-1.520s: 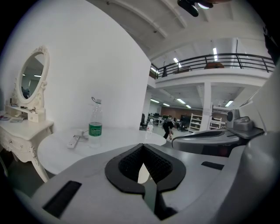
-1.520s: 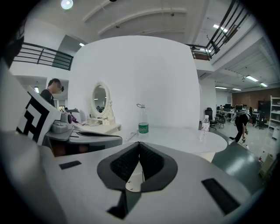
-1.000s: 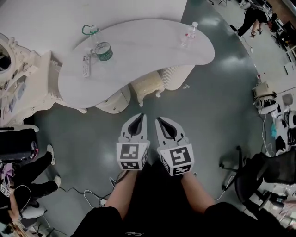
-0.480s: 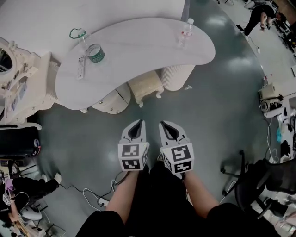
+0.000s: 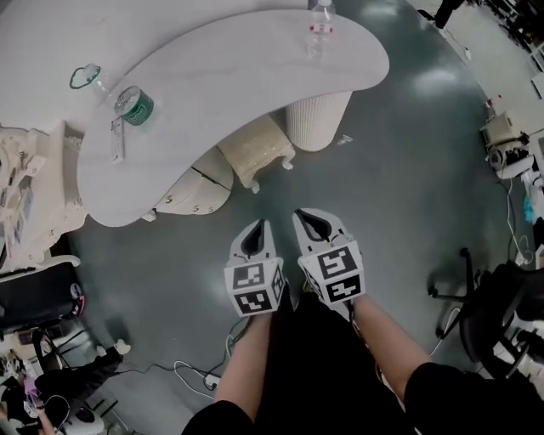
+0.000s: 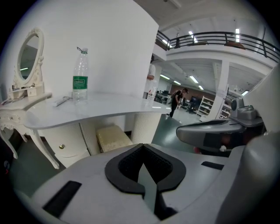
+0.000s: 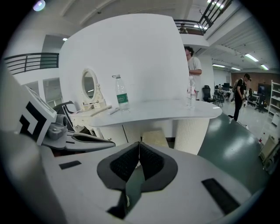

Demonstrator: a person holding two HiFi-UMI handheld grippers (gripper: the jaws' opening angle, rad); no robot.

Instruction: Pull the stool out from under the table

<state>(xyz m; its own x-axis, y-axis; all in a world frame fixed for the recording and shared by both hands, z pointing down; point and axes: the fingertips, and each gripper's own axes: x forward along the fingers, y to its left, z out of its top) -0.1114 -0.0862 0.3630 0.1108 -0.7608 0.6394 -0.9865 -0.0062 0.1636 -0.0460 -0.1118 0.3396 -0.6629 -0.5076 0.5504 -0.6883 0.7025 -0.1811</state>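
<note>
A cream cushioned stool (image 5: 255,146) stands tucked under the front edge of the white curved table (image 5: 229,81), between a drawer cabinet (image 5: 197,189) and a ribbed column leg (image 5: 317,119). The stool (image 6: 113,137) also shows in the left gripper view, and the stool (image 7: 154,137) peeks over the jaws in the right gripper view. My left gripper (image 5: 257,226) and right gripper (image 5: 304,217) hang side by side over the floor, short of the stool. Both are shut with nothing in them.
On the table stand a green-labelled bottle (image 5: 132,104), a clear bottle (image 5: 319,24) and a remote (image 5: 114,143). A white vanity with an oval mirror (image 6: 27,57) sits left. An office chair (image 5: 493,310) stands at the right, cables (image 5: 200,374) lie on the floor, and people walk far off.
The head view has shifted, so the table and stool sit higher and more tilted in the picture. Both grippers have sunk lower, staying side by side and shut.
</note>
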